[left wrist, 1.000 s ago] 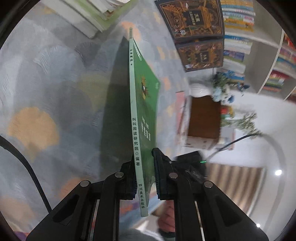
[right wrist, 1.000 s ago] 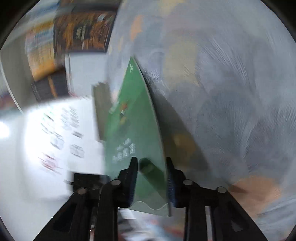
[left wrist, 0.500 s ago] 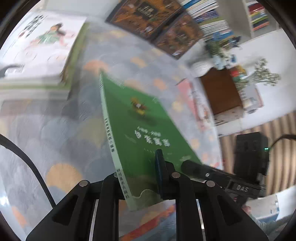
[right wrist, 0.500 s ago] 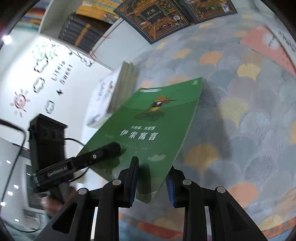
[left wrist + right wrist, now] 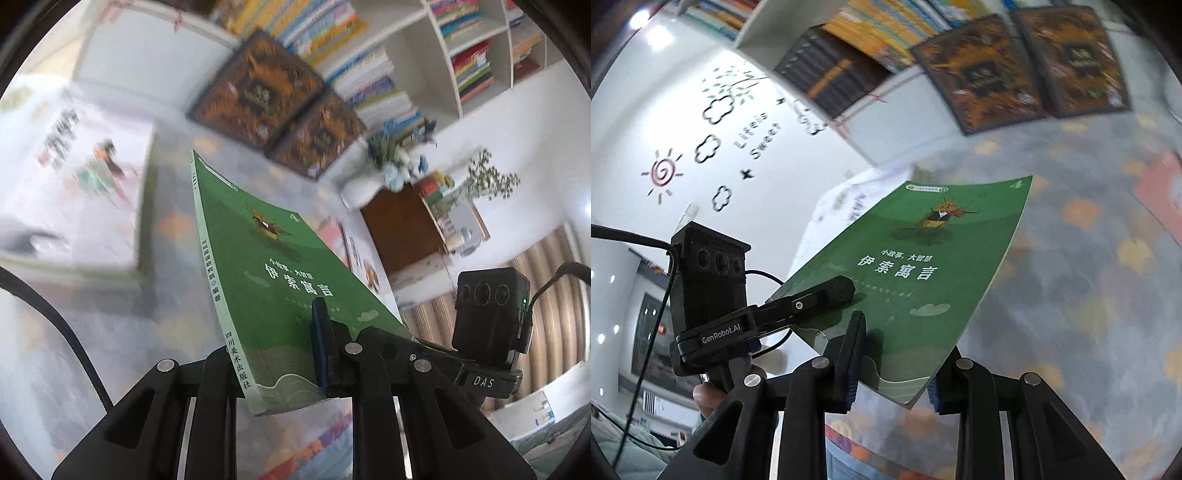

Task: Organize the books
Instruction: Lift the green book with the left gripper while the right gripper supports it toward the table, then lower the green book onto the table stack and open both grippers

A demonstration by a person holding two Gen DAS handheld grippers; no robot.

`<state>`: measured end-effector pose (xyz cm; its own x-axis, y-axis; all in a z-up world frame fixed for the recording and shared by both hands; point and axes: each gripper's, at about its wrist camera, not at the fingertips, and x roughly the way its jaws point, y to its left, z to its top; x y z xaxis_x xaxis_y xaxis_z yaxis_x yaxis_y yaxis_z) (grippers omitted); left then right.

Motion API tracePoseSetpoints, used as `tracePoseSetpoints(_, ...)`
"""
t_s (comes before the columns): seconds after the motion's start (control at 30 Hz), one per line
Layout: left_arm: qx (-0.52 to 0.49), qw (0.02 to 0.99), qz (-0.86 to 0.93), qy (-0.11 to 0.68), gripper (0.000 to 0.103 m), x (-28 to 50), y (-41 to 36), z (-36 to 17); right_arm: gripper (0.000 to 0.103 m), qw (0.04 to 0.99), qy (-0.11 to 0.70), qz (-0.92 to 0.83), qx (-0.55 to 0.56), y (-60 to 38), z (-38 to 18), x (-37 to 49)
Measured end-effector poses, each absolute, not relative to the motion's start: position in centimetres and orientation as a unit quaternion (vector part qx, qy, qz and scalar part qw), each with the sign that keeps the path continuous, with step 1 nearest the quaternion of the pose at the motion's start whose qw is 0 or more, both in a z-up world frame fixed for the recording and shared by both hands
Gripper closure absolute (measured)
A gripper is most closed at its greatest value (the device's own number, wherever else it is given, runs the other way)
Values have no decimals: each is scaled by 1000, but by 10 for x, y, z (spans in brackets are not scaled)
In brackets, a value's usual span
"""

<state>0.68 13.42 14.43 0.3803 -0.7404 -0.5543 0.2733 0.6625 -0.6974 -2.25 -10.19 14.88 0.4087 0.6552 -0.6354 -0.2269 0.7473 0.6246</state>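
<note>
A: How far along is the tidying judged to be?

B: One thin green paperback book (image 5: 280, 280) is held off the table by both grippers at its near edge. The left gripper (image 5: 284, 354) is clamped over the spine corner; its jaws are narrow and just beginning to ease apart, with the book between them. The right gripper (image 5: 894, 354) is closed narrowly on the other near corner. So the book is lifted but not yet placed.

A: And what is counted as done?

B: A low stack of white-covered books (image 5: 74, 206) is seen lying flat just beyond the green one, on the left of the left wrist view. It is probably the pile being built, though that cannot be confirmed. A pink flat book (image 5: 1161, 192) lies apart on the cloth, likely still to be collected.

A: How is the surface described?

B: The table is covered by a grey cloth with orange and yellow fan shapes (image 5: 1089, 280). At its far edge two dark brown ornate books (image 5: 280, 107) are propped face out.

A: And the room behind?

B: A white bookshelf packed with colourful spines (image 5: 469, 70) is seen, a white vase of flowers (image 5: 373, 184), and a white wall with sun and cloud decals (image 5: 713, 147). Much of it is blurred.
</note>
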Motion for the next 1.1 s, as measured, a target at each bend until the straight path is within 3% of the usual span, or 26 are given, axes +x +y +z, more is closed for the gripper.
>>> tracePoseSetpoints(0.2, -274, 816, -263, 435, 87, 29, 200, 146, 74, 801, 467, 319, 197, -36, 147, 30)
tracePoseSetpoints(0.37, -286, 820, -225, 443, 84, 52, 241, 128, 74, 761, 499, 337, 242, 3, 118, 76)
tracePoseSetpoints(0.73, -317, 806, -163, 472, 78, 91, 271, 91, 74, 765, 519, 298, 237, 40, 85, 111)
tracePoseSetpoints(1.1, -325, 816, -41, 475, 76, 51, 307, 86, 73, 755, 554, 280, 213, 55, 63, 109)
